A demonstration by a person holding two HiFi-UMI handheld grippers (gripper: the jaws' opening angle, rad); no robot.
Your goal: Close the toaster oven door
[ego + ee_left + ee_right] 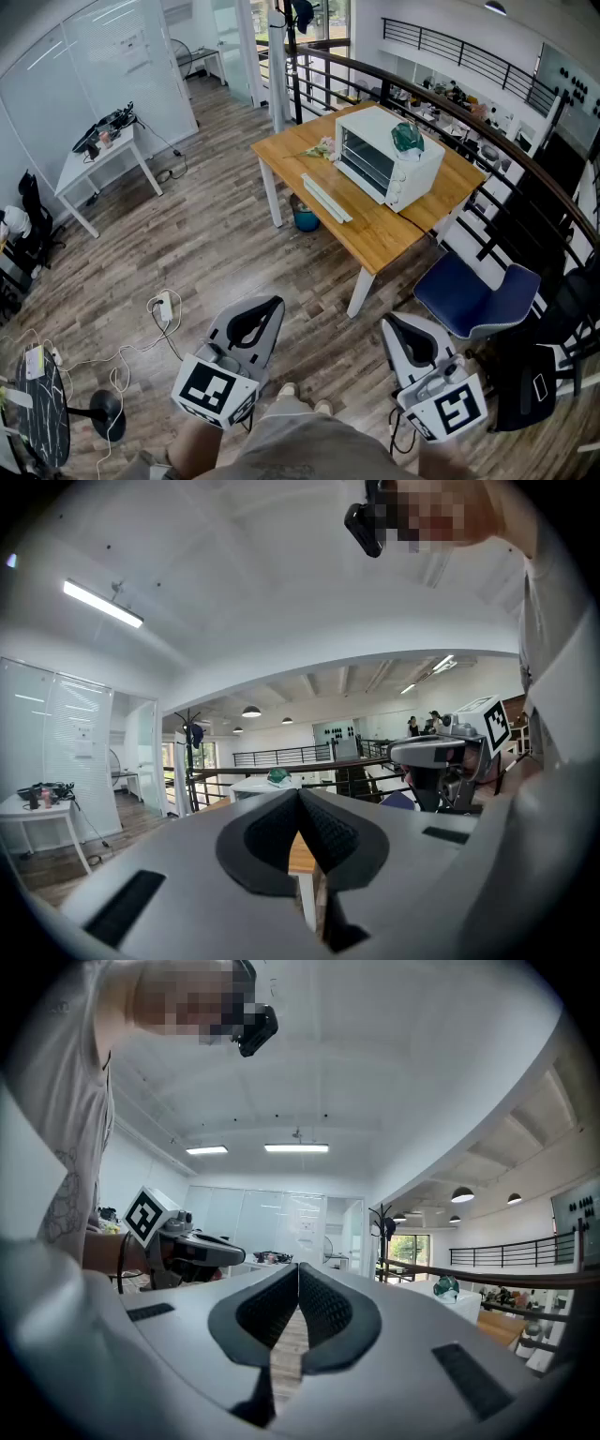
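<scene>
Left gripper (255,317) and right gripper (410,330) are closed, empty (held low). The toaster oven (389,155) sits well apart on the wooden table (394,234); step closer first, then lift its lowered door (326,199).

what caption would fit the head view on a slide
Left gripper and right gripper held shut and empty, well short of the white toaster oven on the wooden table

My left gripper (300,797) shows its jaws pressed together, and past them I see the white toaster oven (251,787) and, off right, the right gripper (401,753).
</scene>
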